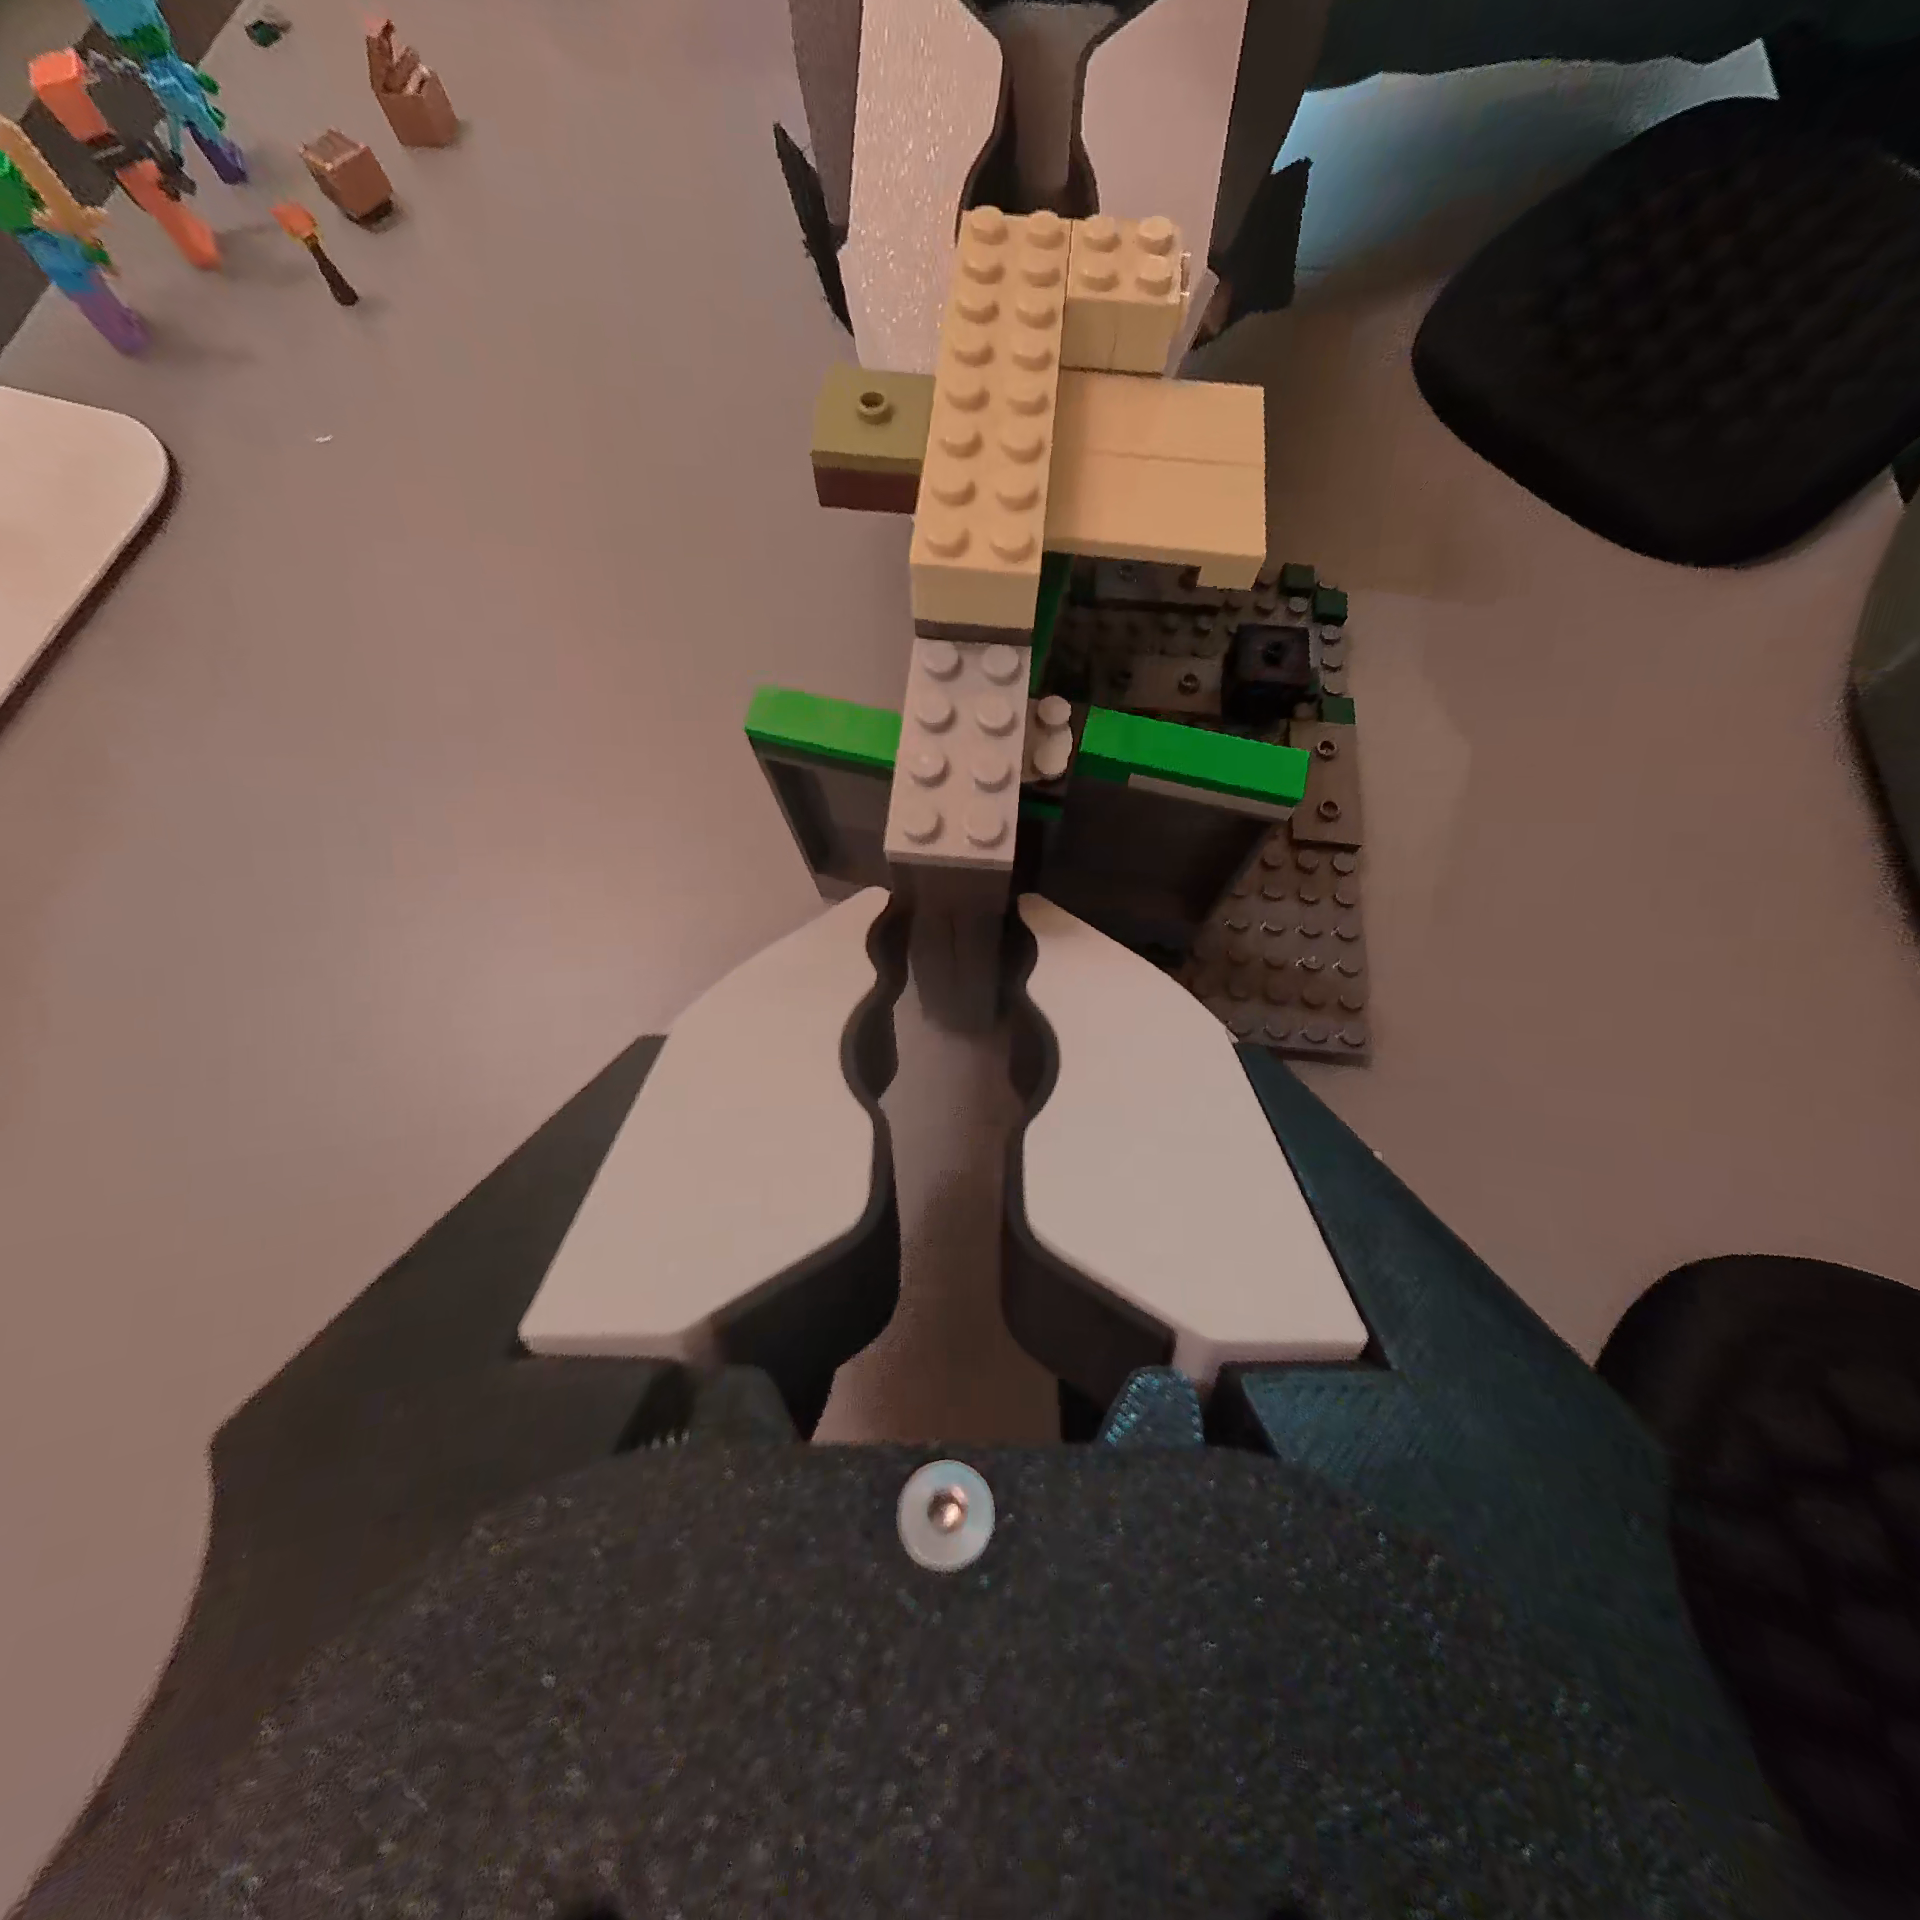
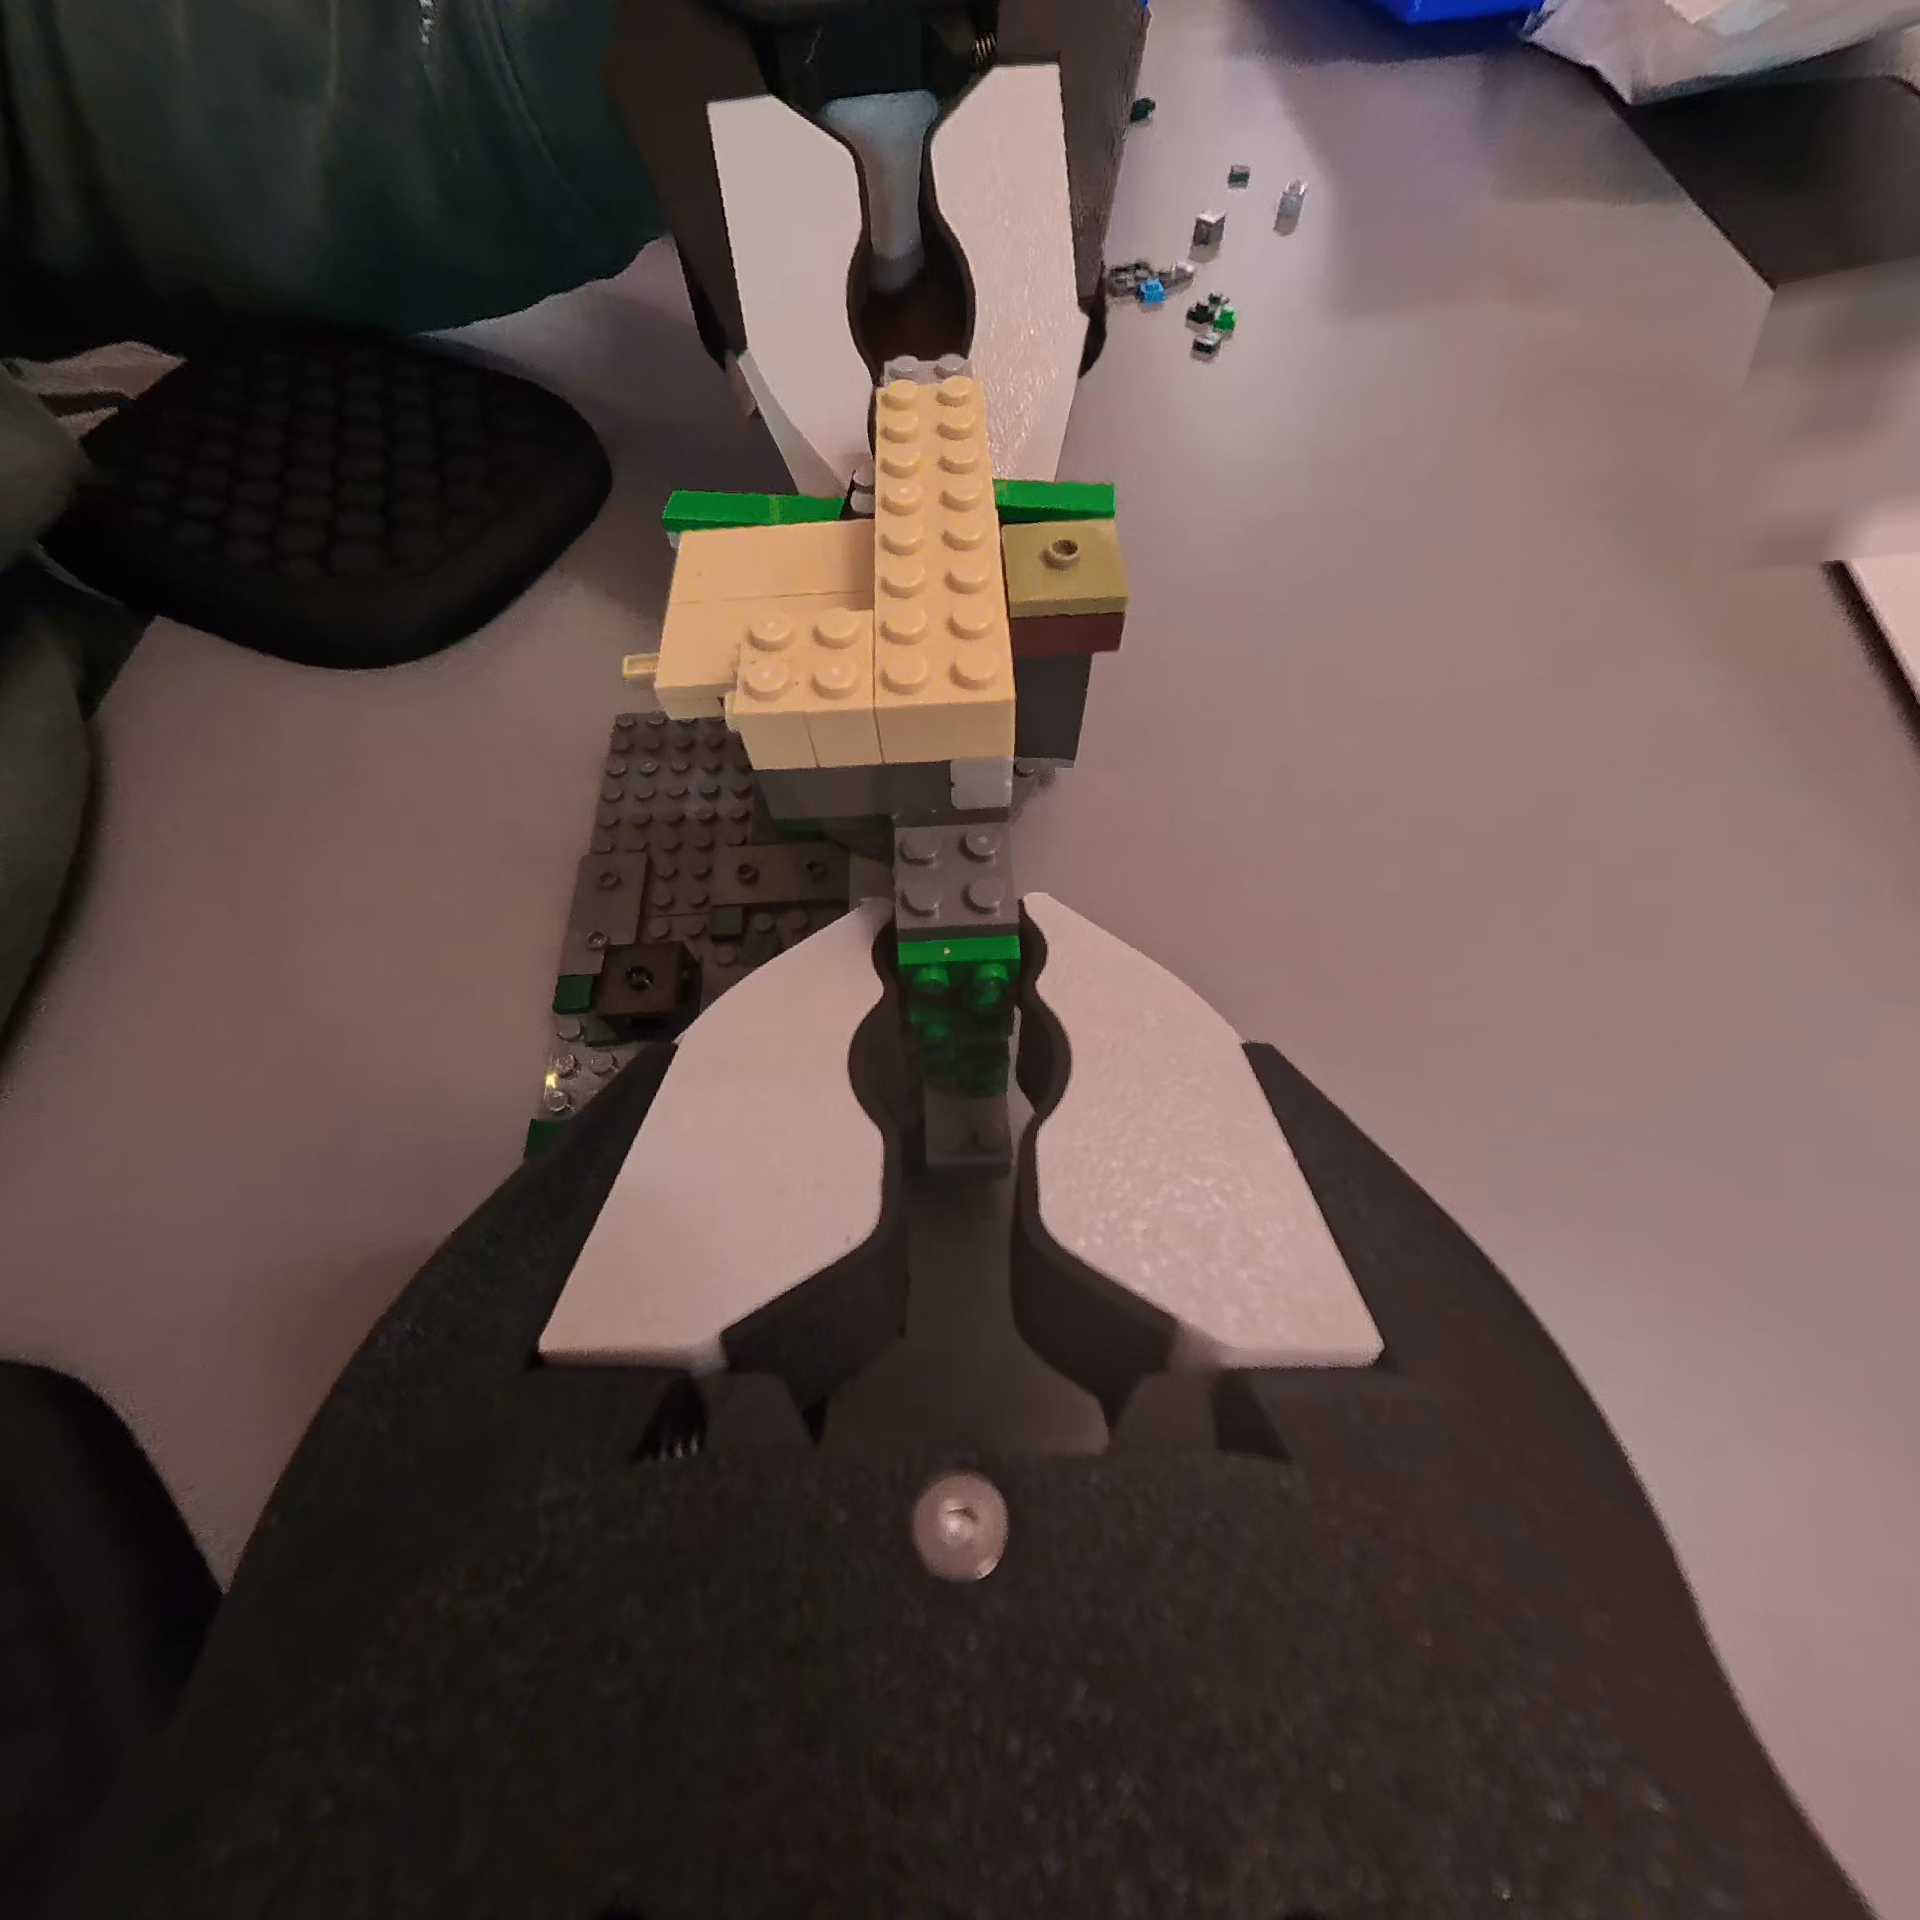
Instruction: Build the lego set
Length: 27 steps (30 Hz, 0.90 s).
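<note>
The half-built lego model (image 1: 1081,540), a stack of tan, grey, green and olive plastic bricks on a dark grey studded baseplate (image 1: 1299,966), is standing on the pale grey counter (image 1: 468,779) with a gripper closing on it from each of two opposite sides. The left gripper (image 1: 954,914) is reaching in at the model's near end in its own view, its white jaws pinching the dark grey column under a light grey studded brick (image 1: 956,753). The right gripper (image 2: 958,920) is coming from the far end, its jaws pressing on a narrow strip of grey and green studded bricks (image 2: 961,997) that is jutting out from the model; whether the pads are truly gripping there is hard to tell, since the strip is partly blurred. A long tan studded brick (image 2: 940,551) is running along the top of the model between the two grippers. Beyond the model on the left gripper's side, small colourful blocky figures (image 1: 114,156) are standing well apart from it, and loose small pieces (image 2: 1205,281) are lying scattered on the counter, also well away from it.
</note>
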Each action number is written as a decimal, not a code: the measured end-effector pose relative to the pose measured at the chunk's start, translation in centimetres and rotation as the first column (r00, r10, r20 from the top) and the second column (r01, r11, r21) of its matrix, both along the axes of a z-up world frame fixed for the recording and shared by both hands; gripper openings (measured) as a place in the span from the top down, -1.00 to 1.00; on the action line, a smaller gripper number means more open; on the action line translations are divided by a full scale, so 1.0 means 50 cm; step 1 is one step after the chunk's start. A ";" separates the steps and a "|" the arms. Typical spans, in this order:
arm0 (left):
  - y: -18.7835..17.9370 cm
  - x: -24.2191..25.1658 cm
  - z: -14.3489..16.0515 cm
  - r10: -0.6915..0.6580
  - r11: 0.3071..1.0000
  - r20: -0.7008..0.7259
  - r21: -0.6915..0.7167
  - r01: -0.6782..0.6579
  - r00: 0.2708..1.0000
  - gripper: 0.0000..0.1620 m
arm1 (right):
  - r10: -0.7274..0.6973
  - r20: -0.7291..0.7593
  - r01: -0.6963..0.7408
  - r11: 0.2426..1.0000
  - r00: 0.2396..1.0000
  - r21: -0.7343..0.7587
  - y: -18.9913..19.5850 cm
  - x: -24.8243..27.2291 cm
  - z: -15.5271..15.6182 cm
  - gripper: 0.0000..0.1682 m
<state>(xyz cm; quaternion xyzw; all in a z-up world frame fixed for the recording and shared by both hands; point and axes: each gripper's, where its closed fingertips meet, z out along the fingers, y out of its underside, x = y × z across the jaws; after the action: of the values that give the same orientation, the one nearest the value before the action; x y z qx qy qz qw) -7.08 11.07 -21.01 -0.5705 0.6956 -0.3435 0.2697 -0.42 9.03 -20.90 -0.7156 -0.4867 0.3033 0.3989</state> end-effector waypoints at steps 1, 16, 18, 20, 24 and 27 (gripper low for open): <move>0.001 0.003 -0.004 0.001 1.000 -0.002 -0.002 -0.001 1.000 0.79 | -0.001 0.003 0.001 1.000 1.000 -0.005 0.001 0.003 -0.003 0.79; -0.011 -0.002 0.000 -0.007 0.998 0.016 0.064 0.006 1.000 0.65 | -0.022 -0.046 0.024 0.998 0.999 0.053 -0.008 0.008 0.022 0.64; -0.011 -0.013 0.010 0.001 0.998 0.021 0.062 -0.002 1.000 0.65 | -0.030 -0.051 0.033 0.997 0.998 0.066 -0.011 0.018 0.035 0.62; -0.021 -0.029 0.011 -0.007 0.999 0.000 0.052 0.007 1.000 0.70 | -0.045 -0.058 0.049 0.996 0.997 0.072 -0.018 0.029 0.046 0.61; -0.059 -0.055 -0.025 -0.066 0.996 -0.111 0.053 0.072 0.992 0.71 | -0.087 -0.082 0.094 0.992 0.993 0.080 -0.031 0.052 0.056 0.61; -0.077 -0.063 -0.048 -0.110 0.992 -0.173 0.043 0.120 0.979 0.68 | -0.108 -0.102 0.116 0.990 0.989 0.077 -0.043 0.060 0.056 0.64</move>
<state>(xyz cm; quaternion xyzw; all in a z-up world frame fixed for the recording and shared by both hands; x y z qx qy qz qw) -10.24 7.19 -23.40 -0.5492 0.7568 -0.2898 0.2040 2.58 6.87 -18.10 -0.7092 -0.4376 0.2945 0.4679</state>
